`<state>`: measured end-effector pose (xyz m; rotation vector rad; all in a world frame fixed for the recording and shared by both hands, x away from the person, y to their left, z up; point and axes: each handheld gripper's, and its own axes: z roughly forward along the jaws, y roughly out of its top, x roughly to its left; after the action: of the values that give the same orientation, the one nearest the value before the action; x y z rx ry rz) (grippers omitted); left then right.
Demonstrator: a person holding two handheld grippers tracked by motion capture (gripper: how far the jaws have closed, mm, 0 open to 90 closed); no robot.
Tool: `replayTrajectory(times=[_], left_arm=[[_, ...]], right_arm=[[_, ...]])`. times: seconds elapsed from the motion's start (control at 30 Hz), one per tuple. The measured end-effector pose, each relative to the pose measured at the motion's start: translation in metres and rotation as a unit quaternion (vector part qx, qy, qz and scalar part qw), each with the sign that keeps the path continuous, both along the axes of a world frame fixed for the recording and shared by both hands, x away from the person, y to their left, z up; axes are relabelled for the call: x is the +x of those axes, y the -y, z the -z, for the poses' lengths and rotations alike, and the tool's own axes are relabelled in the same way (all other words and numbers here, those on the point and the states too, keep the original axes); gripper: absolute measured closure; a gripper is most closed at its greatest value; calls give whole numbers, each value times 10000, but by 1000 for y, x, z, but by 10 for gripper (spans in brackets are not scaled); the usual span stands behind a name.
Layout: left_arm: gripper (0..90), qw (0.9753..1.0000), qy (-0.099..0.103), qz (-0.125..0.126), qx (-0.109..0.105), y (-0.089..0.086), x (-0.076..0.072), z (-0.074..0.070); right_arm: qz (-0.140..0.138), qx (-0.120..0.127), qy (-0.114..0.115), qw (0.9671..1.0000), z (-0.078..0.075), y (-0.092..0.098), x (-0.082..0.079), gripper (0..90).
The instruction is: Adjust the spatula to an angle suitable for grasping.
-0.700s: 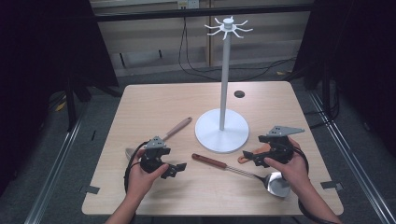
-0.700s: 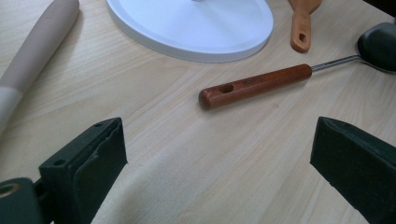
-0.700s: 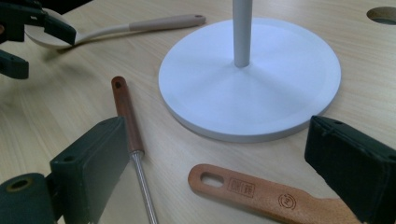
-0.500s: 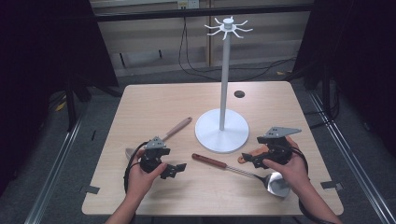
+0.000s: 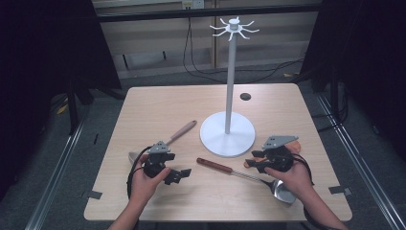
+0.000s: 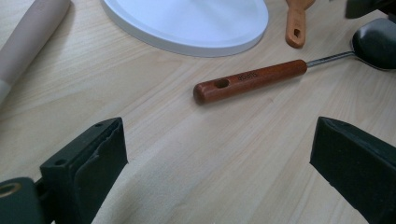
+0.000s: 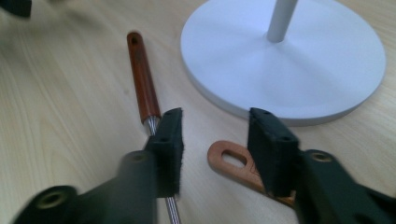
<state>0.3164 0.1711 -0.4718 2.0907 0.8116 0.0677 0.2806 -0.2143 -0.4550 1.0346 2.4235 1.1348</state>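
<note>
One pale wooden table [image 5: 158, 103], seemingly dark-curtained surroundings.

A utensil stand [image 5: 227, 139] is set on the table [image 5: 158, 103], right of centre. A ladle [image 5: 249, 177] is laid in front of its base, handle towards the left. A wooden spatula [image 5: 165, 142] is placed to the stand's left, and a second wooden utensil [image 7: 233, 164] lies just beside the base on the right, next to the ladle's shaft.
</note>
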Motion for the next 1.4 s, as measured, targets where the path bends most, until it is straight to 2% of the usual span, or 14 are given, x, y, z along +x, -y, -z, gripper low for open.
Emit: replayTrajectory(times=[0.03, 0.1, 0.17, 0.23, 0.43, 0.47, 0.63, 0.83, 0.87, 0.9, 1.13, 1.27, 1.33, 1.4], left_arm=[[36, 10000, -1, -7, -7, 0, 0, 0], [36, 10000, -10, -34, -10, -1, -1, 0], [36, 10000, -14, -62, 4, -2, -1, 1], [36, 10000, -21, -82, -5, -4, -3, 1], [36, 9999, -39, -141, -6, -11, -8, 2], [36, 9999, -45, -161, -8, -11, -9, 2], [37, 9998, -63, -164, -16, -14, -11, 2], [37, 9998, -72, -177, -14, -15, -10, 2], [37, 9998, -64, -161, -30, -15, -9, 2], [37, 9998, -60, -194, -26, -15, -9, 2], [37, 9998, -55, -201, -44, -15, -9, 1], [37, 9998, -49, -178, -44, -15, -9, 0], [37, 9998, -45, -202, -39, -15, -9, 0], [37, 9998, -48, -194, -48, -16, -8, -1]], right_arm=[[-93, -237, -58, 9997, 2, -3, -1, 733], [-176, -412, -147, 9989, 4, -7, -1, 823], [-246, -522, -236, 9981, 7, -11, 0, 875], [-424, -607, -266, 9969, 11, -17, 3, 891], [-567, -707, -400, 9951, 17, -33, 10, 900], [-578, -776, -366, 9946, 19, -35, 12, 900], [-732, -886, -548, 9919, 28, -45, 16, 900], [-860, -878, -662, 9902, 30, -51, 14, 900], [-960, -895, -590, 9896, 31, -51, 15, 900], [-924, -825, -628, 9903, 30, -53, 13, 900], [-993, -832, -609, 9897, 30, -56, 10, 884], [-953, -694, -575, 9914, 25, -52, 11, 834], [-901, -539, -558, 9929, 20, -49, 10, 797], [-956, -398, -585, 9929, 13, -48, 9, 722]])
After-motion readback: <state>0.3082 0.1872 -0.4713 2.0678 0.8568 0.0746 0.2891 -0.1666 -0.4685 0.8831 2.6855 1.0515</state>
